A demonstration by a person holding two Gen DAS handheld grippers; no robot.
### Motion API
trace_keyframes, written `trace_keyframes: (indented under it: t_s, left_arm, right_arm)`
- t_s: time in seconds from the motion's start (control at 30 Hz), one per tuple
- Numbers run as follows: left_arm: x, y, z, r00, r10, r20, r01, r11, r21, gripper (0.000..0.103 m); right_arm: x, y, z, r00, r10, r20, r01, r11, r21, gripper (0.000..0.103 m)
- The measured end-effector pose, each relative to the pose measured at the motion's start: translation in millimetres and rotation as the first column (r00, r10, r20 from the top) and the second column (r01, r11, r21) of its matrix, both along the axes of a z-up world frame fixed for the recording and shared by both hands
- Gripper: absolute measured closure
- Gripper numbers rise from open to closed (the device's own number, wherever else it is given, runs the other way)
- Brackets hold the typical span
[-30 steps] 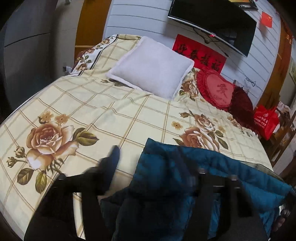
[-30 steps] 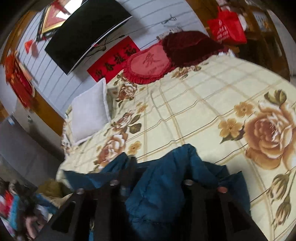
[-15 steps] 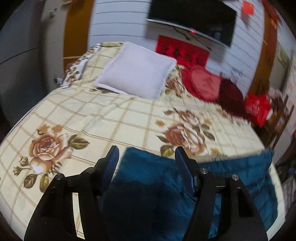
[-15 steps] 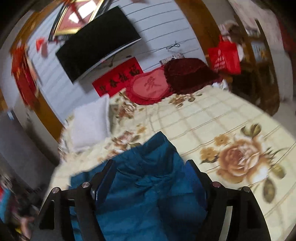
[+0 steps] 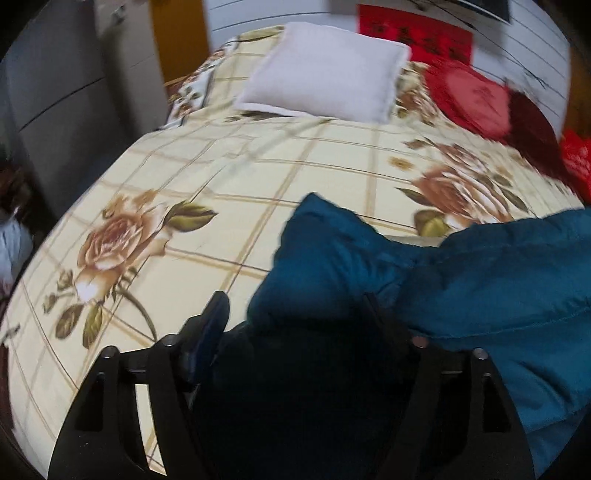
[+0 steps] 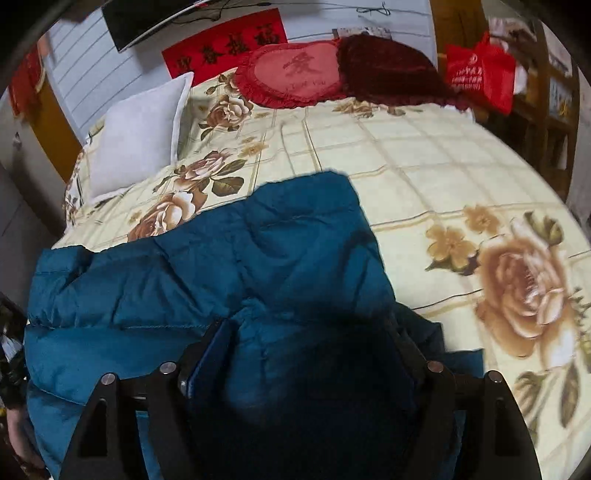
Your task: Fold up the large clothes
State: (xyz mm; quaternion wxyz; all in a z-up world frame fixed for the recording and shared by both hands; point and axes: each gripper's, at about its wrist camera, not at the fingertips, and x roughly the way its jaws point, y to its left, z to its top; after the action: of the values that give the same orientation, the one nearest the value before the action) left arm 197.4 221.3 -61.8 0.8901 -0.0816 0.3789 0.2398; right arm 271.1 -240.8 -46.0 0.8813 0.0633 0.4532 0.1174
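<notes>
Counts: one teal padded jacket; one white pillow; one red heart-shaped cushion; one dark maroon cushion; one red bag; two hand-held grippers
Surroundings: a bed with a cream floral bedspread carries everything; in the right wrist view the pillow lies at 10 o'clock, the heart cushion at 12, the maroon cushion touching it at 1, the bag off the bed at 2; a red banner and a dark screen hang on the wall behind
In the way: nothing lies on the jacket; bare bedspread all round its far edge
Jacket: quilted in stitched bands, puffy, creased; spread across the near edge of the bed at 6 to 9 o'clock in the right wrist view, one corner reaching toward the centre
Left hand-held gripper: jaws opening; a bunched fold of jacket sits between them; whether the pads press it I cannot tell
Right hand-held gripper: jaws opening, wide; jacket fabric lies between them, not visibly pinched
</notes>
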Motion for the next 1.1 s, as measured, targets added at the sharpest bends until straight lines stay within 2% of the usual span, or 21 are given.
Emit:
trace_keyframes:
  t_s: [0.1, 0.2, 0.37, 0.43, 0.53, 0.6, 0.67, 0.7, 0.73, 0.8, 0.87, 0.9, 0.97, 1.0, 1.1]
  left_arm:
    - [3.7, 0.6, -7.7, 1.000, 0.020, 0.009, -0.019, 1.000, -0.018, 0.026]
    - [16.2, 2.9, -15.9, 0.999, 0.015, -0.034, -0.016, 0.999, -0.035, 0.021]
    - [19.9, 12.7, -16.1, 0.997, 0.011, -0.078, -0.019, 0.994, -0.103, 0.021]
    - [11.0, 11.5, 3.0, 0.998, 0.036, -0.050, -0.040, 0.995, -0.089, 0.021]
    - [-11.2, -6.7, 53.6, 0.993, 0.000, 0.117, 0.009, 0.997, -0.075, 0.021]
    - [-12.0, -35.7, 81.4, 0.982, -0.095, 0.164, 0.105, 0.993, -0.052, 0.021]
    - [-2.1, -75.9, 92.6, 0.959, -0.235, 0.160, 0.246, 0.968, -0.053, 0.021]
    - [4.0, -96.2, 89.5, 0.943, -0.301, 0.141, 0.313, 0.947, -0.069, 0.021]
    - [8.2, -109.9, 84.1, 0.935, -0.333, 0.119, 0.342, 0.937, -0.074, 0.021]
    - [16.2, -133.8, 63.3, 0.931, -0.358, 0.069, 0.362, 0.929, -0.073, 0.021]
    - [25.9, -139.8, 34.9, 0.943, -0.333, -0.008, 0.331, 0.940, -0.083, 0.021]
    - [30.7, -135.9, 22.2, 0.949, -0.313, -0.037, 0.307, 0.945, -0.112, 0.021]
    - [36.3, -126.2, 12.0, 0.957, -0.287, -0.034, 0.277, 0.946, -0.169, 0.020]
    - [39.5, -126.2, 9.6, 0.958, -0.282, -0.040, 0.273, 0.948, -0.162, 0.020]
    - [48.5, -134.7, 0.0, 0.957, -0.283, -0.059, 0.277, 0.956, -0.097, 0.019]
  right_arm:
    - [6.5, -11.8, -13.6, 1.000, -0.022, 0.013, 0.021, 0.999, 0.041, 0.021]
    - [7.7, -17.5, -22.0, 1.000, -0.029, 0.003, 0.029, 0.996, 0.086, 0.018]
    - [11.8, -13.6, -22.4, 0.998, -0.029, -0.049, 0.032, 0.998, 0.058, 0.016]
    - [9.4, -10.2, -12.0, 0.996, -0.042, -0.078, 0.040, 0.999, -0.018, 0.016]
    - [-6.0, -8.8, 20.5, 0.998, -0.057, 0.015, 0.058, 0.997, -0.046, 0.016]
    - [-15.5, 1.0, 45.7, 0.996, -0.043, 0.082, 0.047, 0.998, -0.041, 0.016]
    - [-23.5, 22.8, 67.3, 0.993, -0.016, 0.113, 0.015, 1.000, 0.009, 0.016]
    - [-25.1, 32.1, 70.8, 0.993, 0.001, 0.114, -0.005, 1.000, 0.030, 0.015]
    - [-26.5, 49.9, 73.3, 0.994, 0.031, 0.107, -0.035, 0.998, 0.042, 0.014]
    - [-29.9, 80.6, 68.5, 0.993, 0.068, 0.094, -0.067, 0.998, -0.013, 0.014]
    - [-31.4, 106.4, 49.9, 0.995, 0.076, 0.069, -0.067, 0.991, -0.115, 0.014]
    - [-32.0, 112.1, 38.0, 0.996, 0.071, 0.057, -0.062, 0.987, -0.150, 0.014]
    - [-28.4, 113.6, 13.6, 0.998, 0.061, 0.009, -0.058, 0.980, -0.191, 0.010]
    - [-25.8, 112.1, 3.6, 0.998, 0.056, -0.009, -0.057, 0.980, -0.190, 0.006]
    - [-25.3, 106.8, -4.4, 0.998, 0.062, 0.009, -0.060, 0.984, -0.170, 0.000]
